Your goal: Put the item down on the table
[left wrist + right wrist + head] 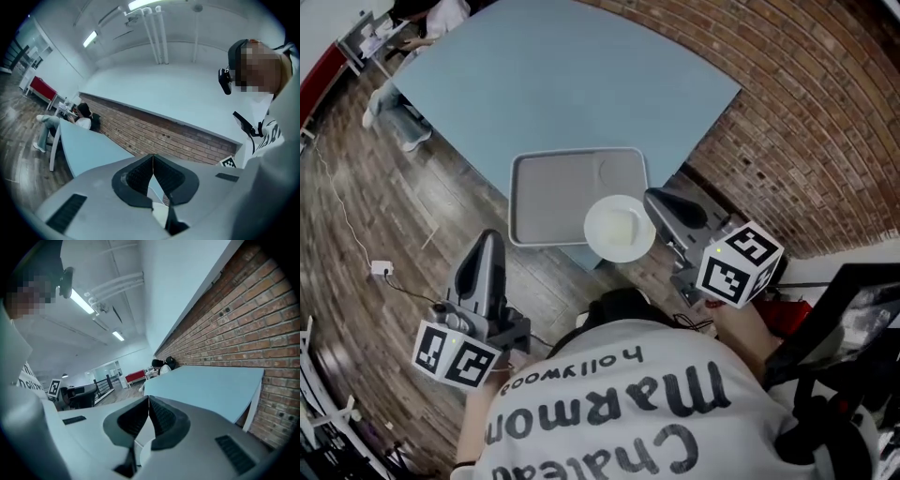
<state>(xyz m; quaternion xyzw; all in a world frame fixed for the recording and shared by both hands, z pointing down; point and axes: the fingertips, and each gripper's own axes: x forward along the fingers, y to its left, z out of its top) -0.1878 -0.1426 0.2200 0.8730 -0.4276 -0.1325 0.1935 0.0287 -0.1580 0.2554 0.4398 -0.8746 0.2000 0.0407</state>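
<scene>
Tray, grey, lies flat on the near corner of the blue tabletop, its near left corner past the edge. White bowl sits on the tray's near right corner. Left tool hangs over wood floor below and left of the tray, jaws pressed together, nothing between. Right tool, just right of the tray, likewise closed and empty. Shirt print reads, partly, "Chatea", "Marmon", "hollywood". Tool cubes carry black-and-white square markers.
</scene>
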